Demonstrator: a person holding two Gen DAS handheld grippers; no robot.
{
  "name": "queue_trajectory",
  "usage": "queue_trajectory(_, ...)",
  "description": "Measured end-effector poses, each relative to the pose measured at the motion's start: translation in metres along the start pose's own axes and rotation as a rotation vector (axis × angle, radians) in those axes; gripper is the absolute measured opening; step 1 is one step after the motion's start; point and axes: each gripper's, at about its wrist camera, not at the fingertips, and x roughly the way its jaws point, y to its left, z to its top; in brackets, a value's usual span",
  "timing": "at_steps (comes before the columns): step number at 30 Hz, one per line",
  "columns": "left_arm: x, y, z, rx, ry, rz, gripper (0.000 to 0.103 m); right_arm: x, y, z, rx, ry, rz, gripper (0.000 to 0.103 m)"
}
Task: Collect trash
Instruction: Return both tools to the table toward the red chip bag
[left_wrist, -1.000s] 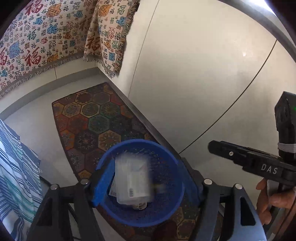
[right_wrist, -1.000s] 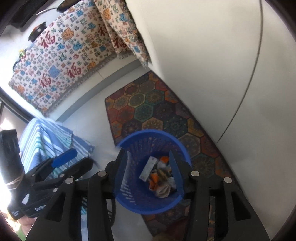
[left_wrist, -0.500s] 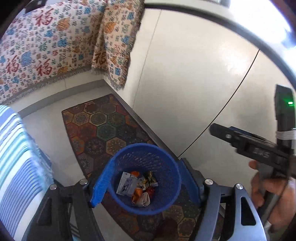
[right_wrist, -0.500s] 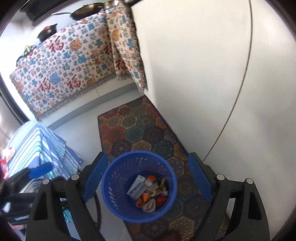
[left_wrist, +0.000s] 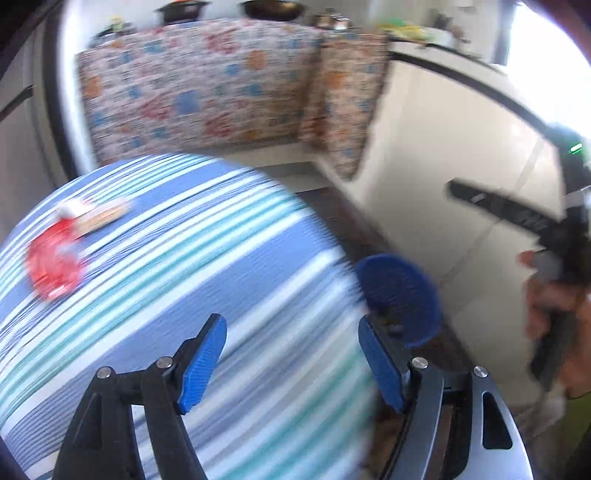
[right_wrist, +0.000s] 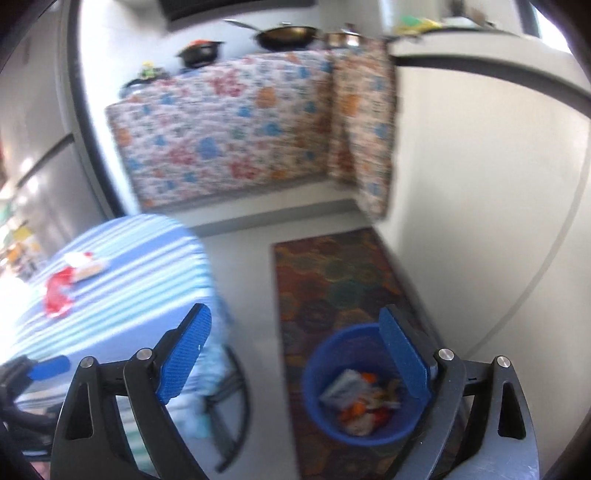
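Note:
A blue trash basket (right_wrist: 360, 384) stands on the patterned rug and holds several wrappers (right_wrist: 360, 398); it also shows in the left wrist view (left_wrist: 400, 295). On the blue-striped table (left_wrist: 184, 266) lie a red wrapper (left_wrist: 55, 266) and a white-and-tan packet (left_wrist: 96, 214); both also show in the right wrist view, the wrapper (right_wrist: 57, 293) and the packet (right_wrist: 85, 264). My left gripper (left_wrist: 291, 362) is open and empty above the table's near edge. My right gripper (right_wrist: 295, 358) is open and empty, above the floor between table and basket.
A hexagon-patterned rug (right_wrist: 332, 273) lies along white cabinets (right_wrist: 480, 184). A counter draped in patterned cloth (right_wrist: 229, 125) carries pans at the back. The right gripper's body and the hand holding it (left_wrist: 554, 258) show at the right of the left wrist view.
Both grippers have swung up and left, away from over the basket toward the striped table. A packet dropped into the basket a second ago. Both views are motion-blurred now.

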Motion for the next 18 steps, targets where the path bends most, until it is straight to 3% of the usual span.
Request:
queue_trajectory(7,-0.014,0.107,-0.040,-0.098,0.022,0.219,0.076,0.032,0.124,-0.031,-0.147,0.094,0.173,0.094)
queue_trajectory(13,-0.002,0.151,-0.053,-0.138,0.063,0.293,0.076,0.074,0.189,-0.058,-0.259,0.206,0.197,0.094)
queue_trajectory(18,0.001,0.166,-0.054,-0.177,0.066,0.275,0.087,0.101,0.204,-0.066,-0.291,0.259,0.169,0.094)
